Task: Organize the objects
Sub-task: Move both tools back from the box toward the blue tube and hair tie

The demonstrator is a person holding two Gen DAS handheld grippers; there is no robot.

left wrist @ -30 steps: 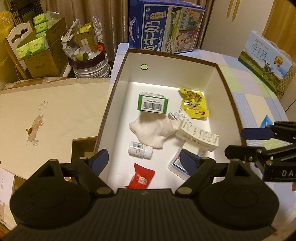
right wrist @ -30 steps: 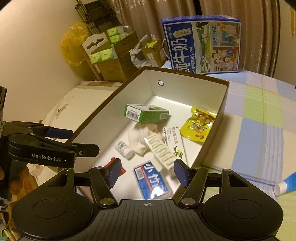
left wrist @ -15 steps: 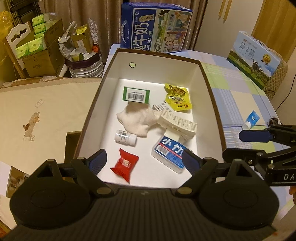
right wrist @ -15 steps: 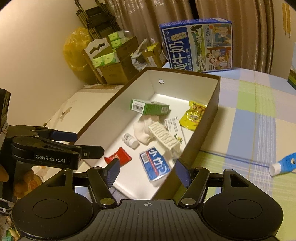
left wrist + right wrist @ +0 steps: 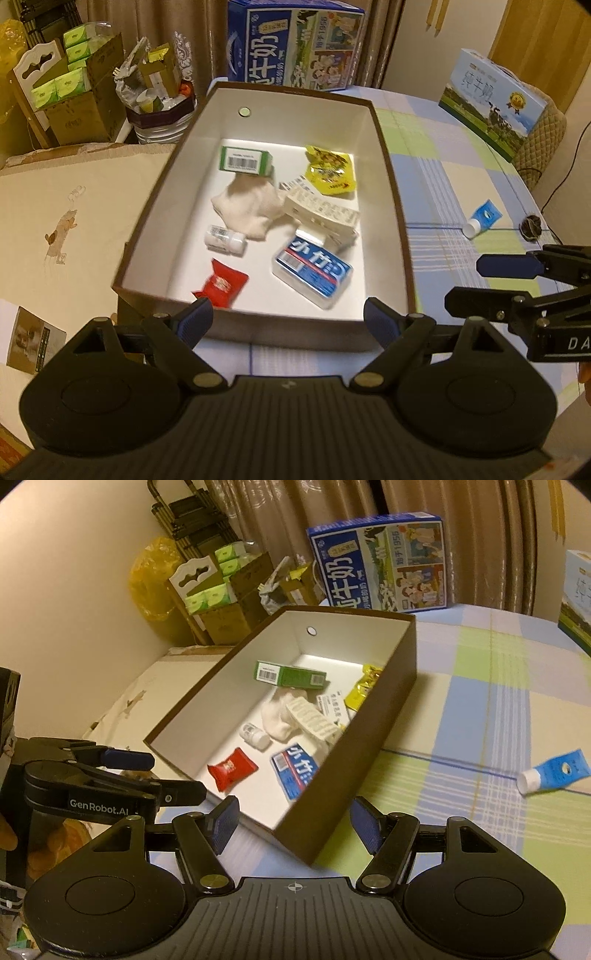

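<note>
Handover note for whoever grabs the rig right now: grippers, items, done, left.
Left gripper: open, empty, hovering at the box's near wall.
Right gripper: open, empty, over the box's near corner.
Brown box holds green carton, yellow packet, cloth, pill bottle, red packet, blue pack.
Left: blue tube lies outside on the tablecloth, probably next.

The tube (image 5: 483,218) lies on the tablecloth (image 5: 454,177), right of the box (image 5: 391,192).

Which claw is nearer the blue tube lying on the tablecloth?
Right. The right claw hangs by the box's near corner, on the blue tube's side; the left claw sits farther off, beyond it.
</note>
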